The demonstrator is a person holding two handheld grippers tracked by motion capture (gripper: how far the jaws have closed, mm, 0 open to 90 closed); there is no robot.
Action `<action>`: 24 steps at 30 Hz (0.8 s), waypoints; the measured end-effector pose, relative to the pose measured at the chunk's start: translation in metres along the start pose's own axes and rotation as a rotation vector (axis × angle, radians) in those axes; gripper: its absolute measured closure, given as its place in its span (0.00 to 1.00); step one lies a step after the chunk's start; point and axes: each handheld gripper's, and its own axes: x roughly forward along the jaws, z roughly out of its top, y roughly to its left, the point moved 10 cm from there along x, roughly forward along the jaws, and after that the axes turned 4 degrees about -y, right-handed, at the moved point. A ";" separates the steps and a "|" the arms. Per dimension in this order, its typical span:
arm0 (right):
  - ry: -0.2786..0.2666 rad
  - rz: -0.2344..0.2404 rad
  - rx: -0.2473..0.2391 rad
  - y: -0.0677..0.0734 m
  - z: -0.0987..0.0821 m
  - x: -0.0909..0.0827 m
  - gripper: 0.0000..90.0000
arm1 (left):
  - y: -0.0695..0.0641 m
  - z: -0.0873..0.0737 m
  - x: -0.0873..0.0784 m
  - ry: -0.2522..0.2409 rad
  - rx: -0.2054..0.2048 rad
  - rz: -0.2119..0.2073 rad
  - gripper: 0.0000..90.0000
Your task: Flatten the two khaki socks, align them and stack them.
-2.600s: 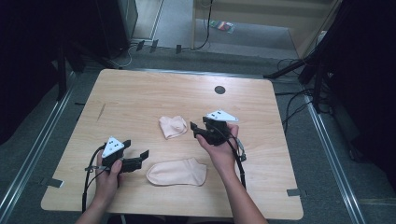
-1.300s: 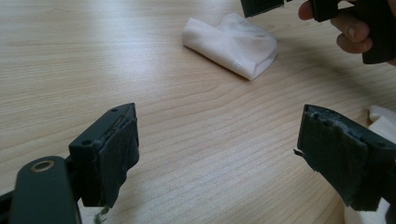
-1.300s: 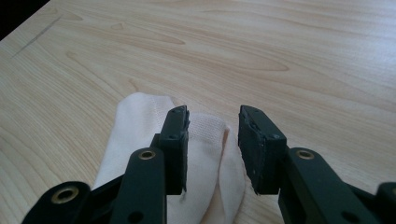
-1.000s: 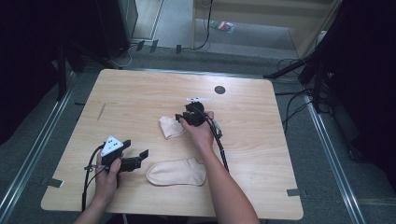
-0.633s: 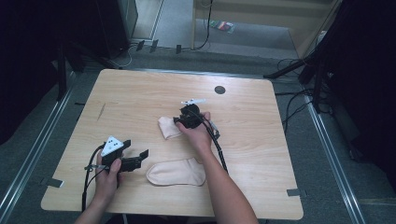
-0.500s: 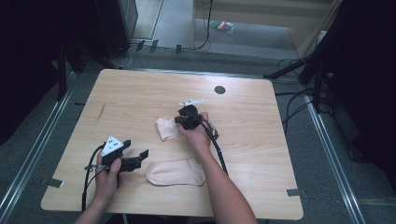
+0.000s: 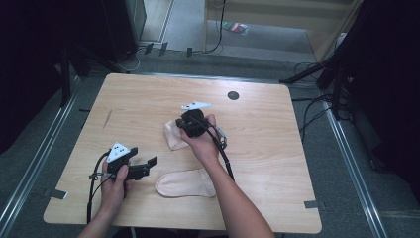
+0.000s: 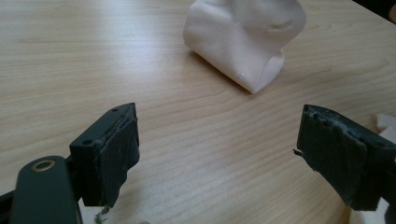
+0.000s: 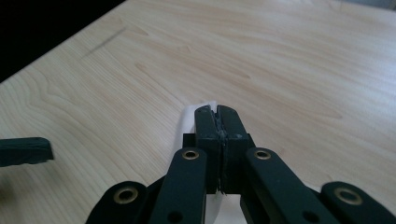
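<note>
A crumpled pale pink sock (image 7: pixel 172 135) hangs near the table's middle, with my right gripper (image 7: pixel 184 127) shut on its upper edge. In the right gripper view the jaws (image 9: pixel 217 112) are pressed together, with a strip of the sock (image 9: pixel 191 116) showing under them. A second pale sock (image 7: pixel 185 183) lies flat near the front edge. To its left my left gripper (image 7: pixel 148 166) rests low over the table, open and with nothing between its jaws. The left gripper view (image 8: pixel 217 154) looks across bare wood at the held sock (image 8: pixel 243 42).
The wooden table (image 7: pixel 277 148) has a dark round hole (image 7: pixel 233 95) at the back right and a dark scratch (image 7: pixel 107 119) at the left. Cables (image 7: pixel 317 106) lie on the floor past the right edge. Metal rails run along both sides.
My right hand went from the table's right-middle leftwards to the crumpled sock, shut its jaws on it and raised it slightly. The left gripper has stayed where it was.
</note>
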 end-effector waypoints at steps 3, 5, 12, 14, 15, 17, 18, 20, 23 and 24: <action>-0.023 0.006 -0.004 0.007 0.011 -0.007 1.00 | -0.002 0.008 0.005 0.003 0.013 0.003 0.15; -0.038 0.009 -0.008 0.012 0.019 -0.012 1.00 | -0.003 0.011 0.007 0.006 0.018 0.003 0.15; -0.092 0.057 -0.013 0.035 0.045 -0.024 1.00 | -0.003 0.013 0.022 0.023 0.021 0.030 0.15; -0.107 0.070 -0.016 0.039 0.050 -0.027 1.00 | -0.003 0.013 0.022 0.020 0.022 0.030 0.15; -0.141 0.099 -0.011 0.045 0.059 -0.034 1.00 | -0.003 0.012 0.020 0.012 0.022 0.027 0.15; -0.168 0.116 0.005 0.045 0.065 -0.042 1.00 | -0.002 0.012 0.018 0.004 0.023 0.027 0.15; -0.175 0.121 0.022 0.043 0.066 -0.046 1.00 | -0.001 0.011 0.017 0.003 0.027 0.027 0.15; -0.176 0.112 0.043 0.032 0.063 -0.051 1.00 | -0.001 0.012 0.015 -0.009 0.025 0.025 0.15; -0.158 0.090 0.071 0.015 0.053 -0.053 1.00 | -0.001 0.012 0.013 -0.016 0.030 0.014 0.15; -0.124 0.058 0.098 -0.007 0.036 -0.050 1.00 | -0.001 0.011 0.013 -0.015 0.029 0.015 0.15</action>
